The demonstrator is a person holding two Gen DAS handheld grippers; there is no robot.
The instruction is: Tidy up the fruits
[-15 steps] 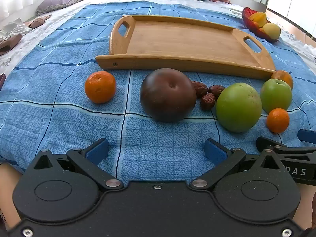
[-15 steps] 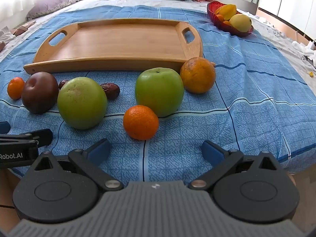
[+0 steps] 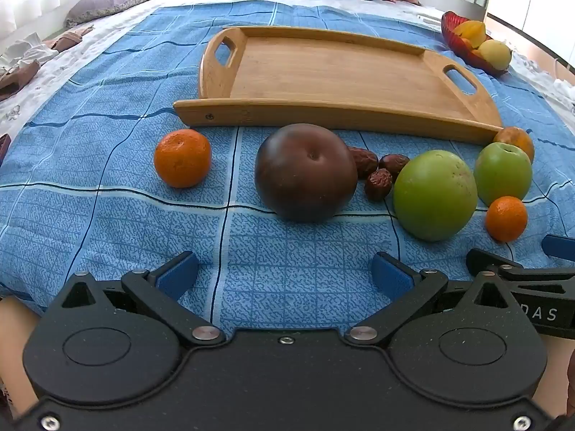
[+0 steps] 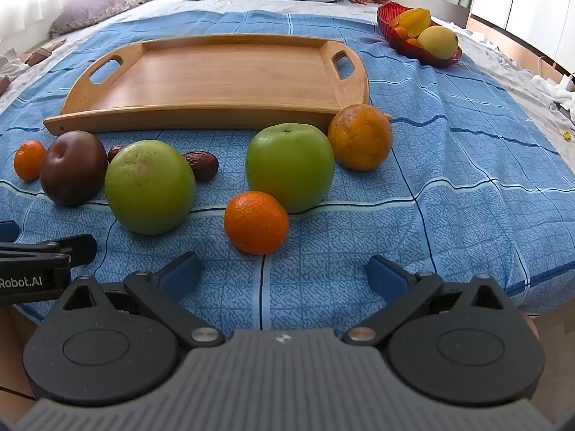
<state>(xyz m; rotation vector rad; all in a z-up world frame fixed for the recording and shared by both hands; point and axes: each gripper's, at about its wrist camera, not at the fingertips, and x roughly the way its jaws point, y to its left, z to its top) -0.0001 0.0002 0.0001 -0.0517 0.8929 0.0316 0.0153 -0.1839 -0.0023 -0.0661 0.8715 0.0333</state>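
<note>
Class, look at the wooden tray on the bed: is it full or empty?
Empty. The wooden tray shows only bare wood inside; fruit like the green apple lies on the blanket before it.

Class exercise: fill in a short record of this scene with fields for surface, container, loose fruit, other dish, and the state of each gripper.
surface: blue checked bedspread
container: wooden tray, nothing in it
loose fruit: dark plum, two green apples, two small mandarins, larger orange, three red dates, all in front of the tray
other dish: red bowl holding fruit, far right
left gripper: jaws open, holding nothing
right gripper: jaws open, holding nothing
</note>
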